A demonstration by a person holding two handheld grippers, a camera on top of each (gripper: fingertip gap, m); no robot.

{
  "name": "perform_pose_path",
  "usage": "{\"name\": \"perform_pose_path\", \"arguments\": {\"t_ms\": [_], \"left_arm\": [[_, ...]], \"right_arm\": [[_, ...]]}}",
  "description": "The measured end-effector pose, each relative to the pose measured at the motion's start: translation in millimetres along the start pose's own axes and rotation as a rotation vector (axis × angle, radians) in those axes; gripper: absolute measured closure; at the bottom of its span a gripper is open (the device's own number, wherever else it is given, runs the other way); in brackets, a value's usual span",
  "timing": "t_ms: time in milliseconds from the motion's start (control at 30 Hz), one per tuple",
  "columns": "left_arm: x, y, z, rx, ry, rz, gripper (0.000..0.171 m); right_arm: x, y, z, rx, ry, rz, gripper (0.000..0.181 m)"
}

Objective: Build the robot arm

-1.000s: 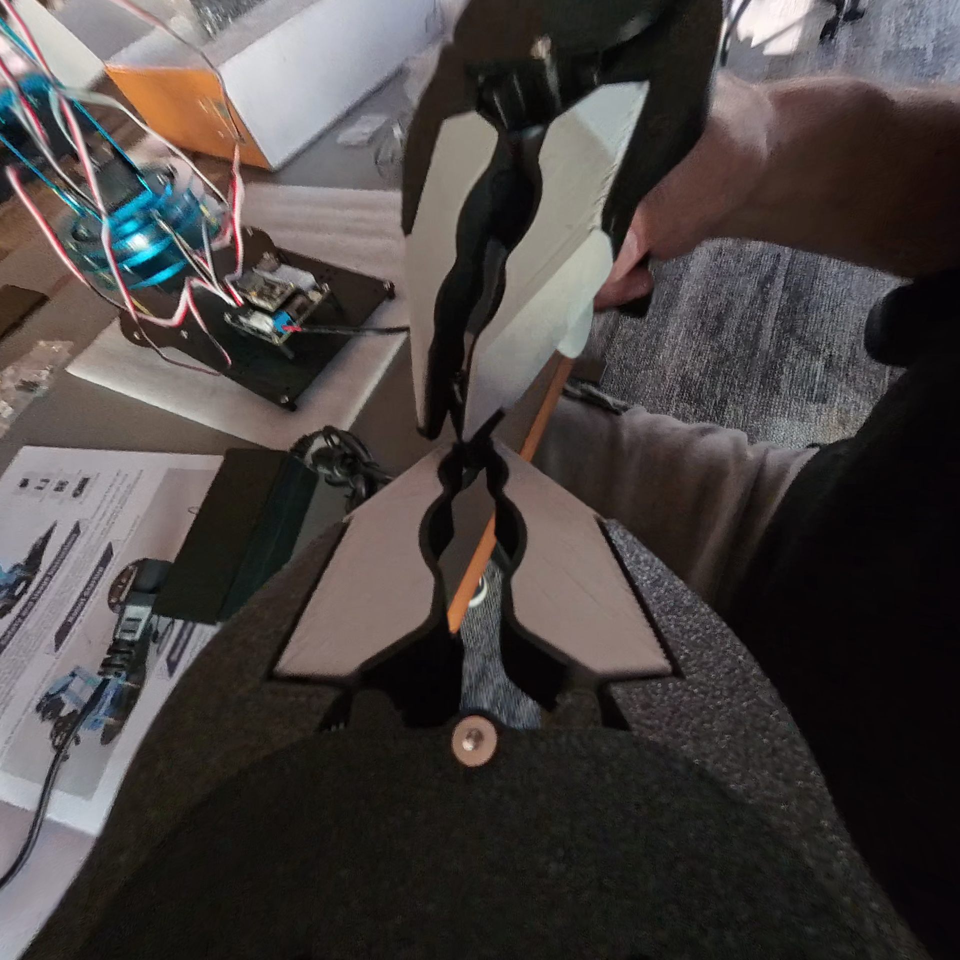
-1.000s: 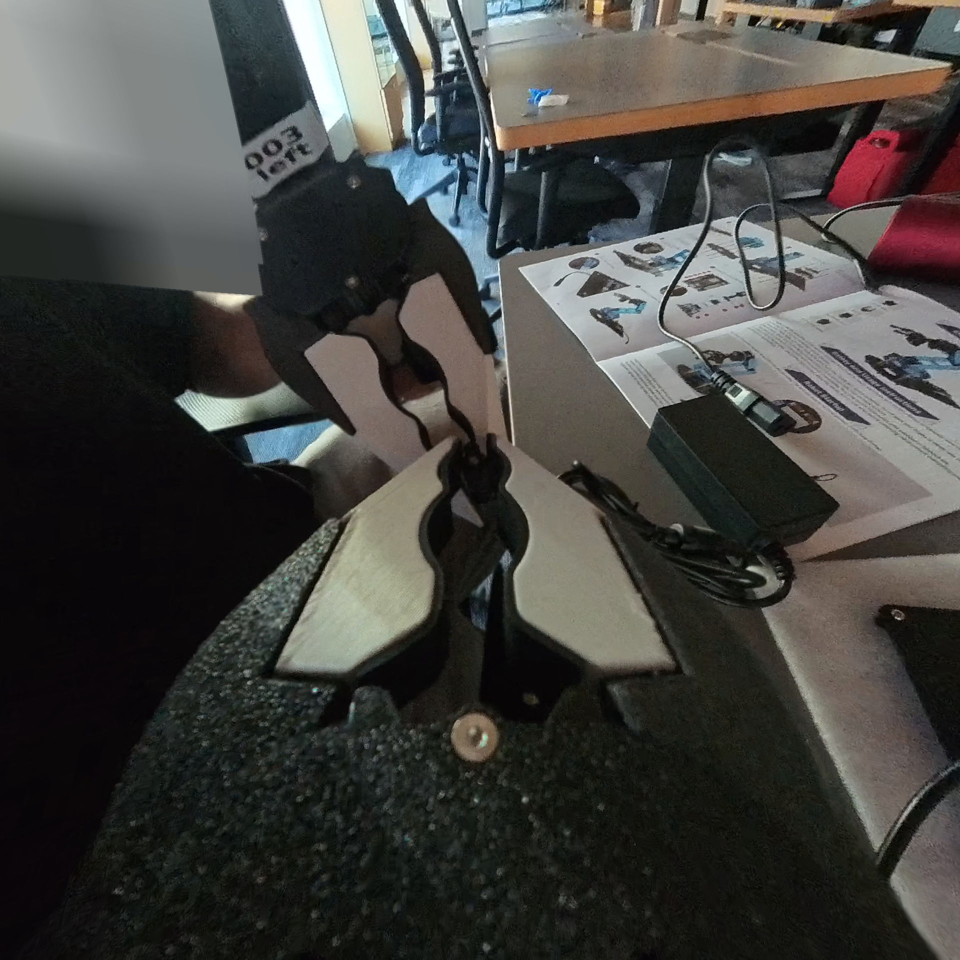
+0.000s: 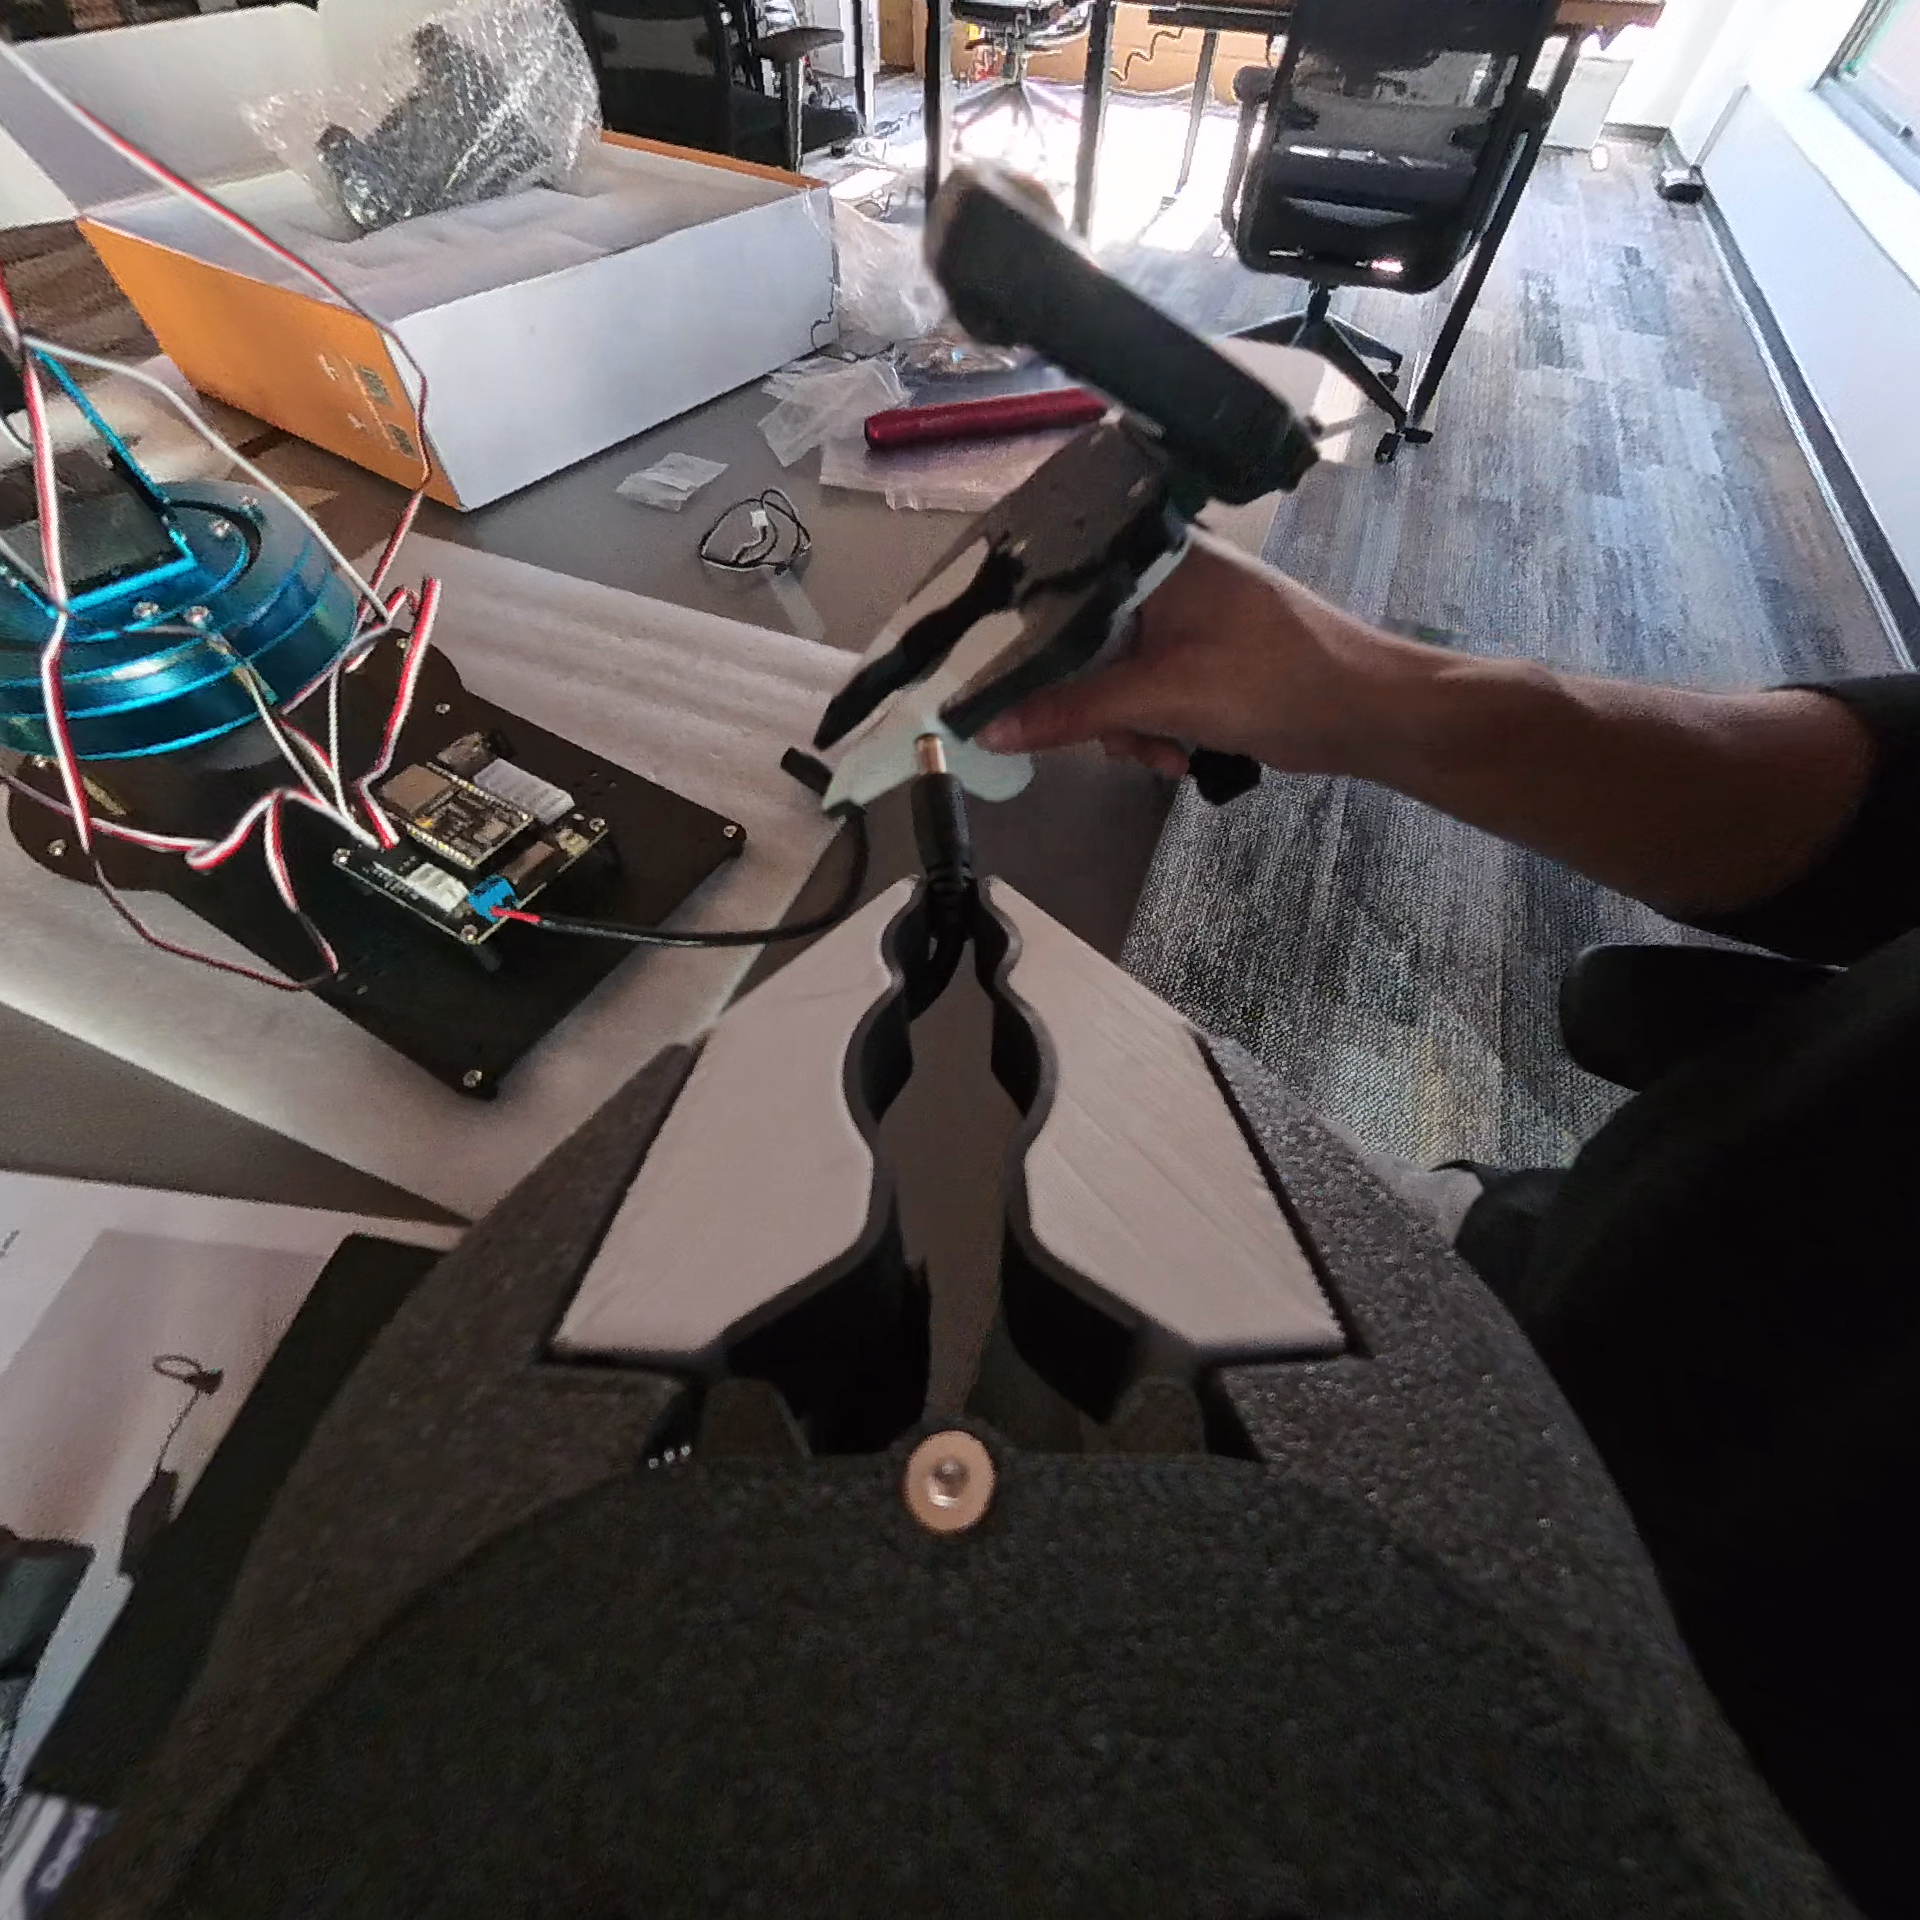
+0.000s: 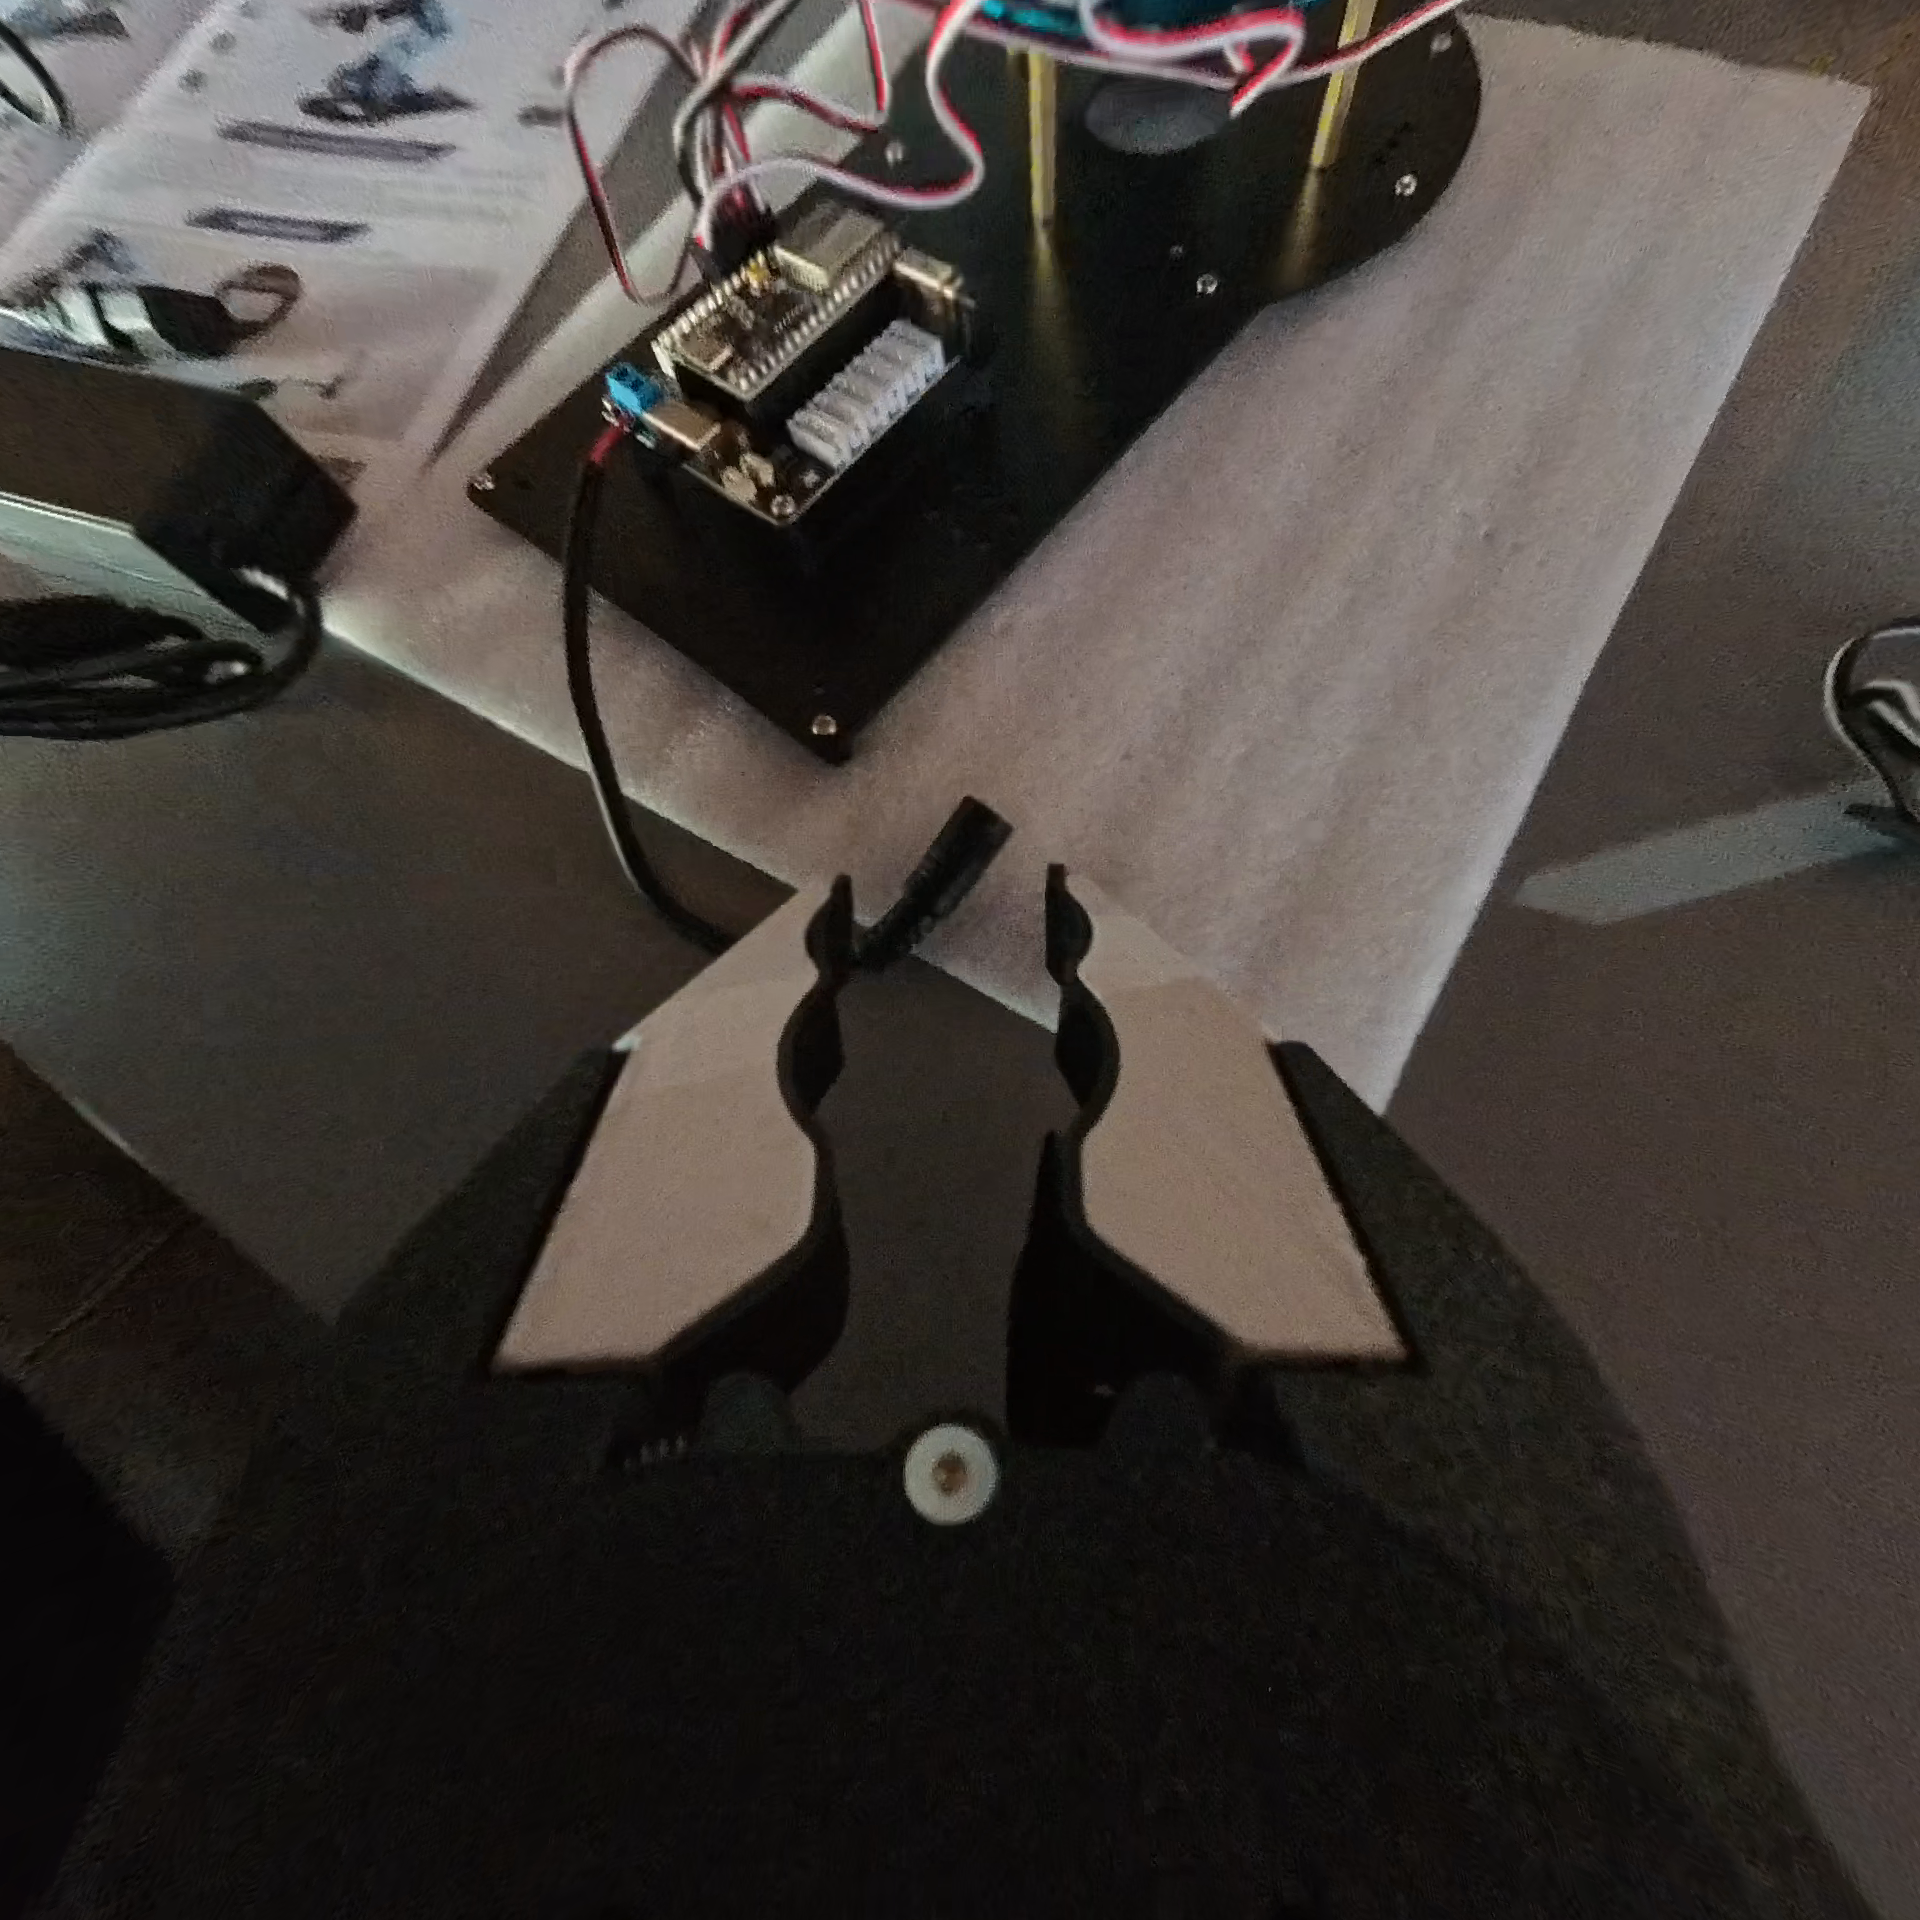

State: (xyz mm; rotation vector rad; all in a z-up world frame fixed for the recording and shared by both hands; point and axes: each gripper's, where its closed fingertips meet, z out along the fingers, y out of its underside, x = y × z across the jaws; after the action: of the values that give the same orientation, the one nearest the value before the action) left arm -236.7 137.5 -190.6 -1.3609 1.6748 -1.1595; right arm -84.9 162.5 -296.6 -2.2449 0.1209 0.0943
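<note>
My left tool (image 3: 943,902) is pinched on a black barrel plug (image 3: 938,808), tip up. My right tool (image 4: 948,896) is spread, with a black socket (image 4: 940,871) on a cable (image 4: 592,675) lying between its tips, against the left finger (image 4: 727,1101); the cable runs to the circuit board (image 4: 800,364) on a black plate (image 4: 831,582) on the desk (image 4: 260,883).

Only the left view shows the right tool from outside, a hand (image 3: 1195,675) gripping it, an orange-and-white box (image 3: 499,312) with print too small to read, and a chair (image 3: 1361,177). Only the right view shows the printed sheets (image 4: 260,187), blurred, and a black adapter (image 4: 145,468).
</note>
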Motion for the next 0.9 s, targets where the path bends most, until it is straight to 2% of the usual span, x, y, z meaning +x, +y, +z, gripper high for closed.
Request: {"name": "perform_pose_path", "arguments": {"t_ms": [67, 133, 200, 233, 300, 400, 433, 467, 567, 633, 733, 900], "left_arm": [[2, -2, 4, 0.007, 0.022, 0.033, 0.165], [2, -1, 5, 0.015, 0.032, 0.062, 0.165], [3, 2, 3, 0.016, 0.062, 0.070, 0.165], [5, 3, 2, 0.011, 0.087, 0.060, 0.165], [5, 3, -3, -0.004, 0.149, -0.014, 0.165], [4, 2, -10, -0.055, 0.276, -0.194, 0.165], [3, 3, -13, -0.083, 0.309, -0.222, 0.164], [2, 4, -15, -0.115, 0.336, -0.240, 0.165], [-6, 1, -21, -0.198, 0.394, -0.291, 0.165], [-11, 0, -23, -0.263, 0.420, -0.324, 0.165], [-16, 0, -25, -0.352, 0.432, -0.369, 0.165], [-24, -3, -20, -0.433, 0.405, -0.379, 0.165]], "right_arm": [[0, 5, 9, -0.038, 0.051, -0.014, 0.147], [3, 1, 9, -0.026, 0.081, -0.032, 0.165], [0, 0, 10, -0.017, 0.067, -0.068, 0.167], [-6, -3, 8, -0.009, 0.044, -0.141, 0.168], [-24, -15, -1, 0.041, 0.013, -0.388, 0.169], [-57, -41, -28, 0.177, -0.015, -0.891, 0.172], [-75, -47, -39, 0.243, -0.071, -1.046, 0.171], [-88, -55, -48, 0.301, -0.094, -1.163, 0.172], [-107, -61, -52, 0.316, -0.128, -1.441, 0.172], [-115, -66, -50, 0.334, -0.157, -1.512, 0.172], [-129, -73, -55, 0.383, -0.251, -1.493, 0.173], [-133, -77, -56, 0.380, -0.266, -1.473, 0.172]]}}
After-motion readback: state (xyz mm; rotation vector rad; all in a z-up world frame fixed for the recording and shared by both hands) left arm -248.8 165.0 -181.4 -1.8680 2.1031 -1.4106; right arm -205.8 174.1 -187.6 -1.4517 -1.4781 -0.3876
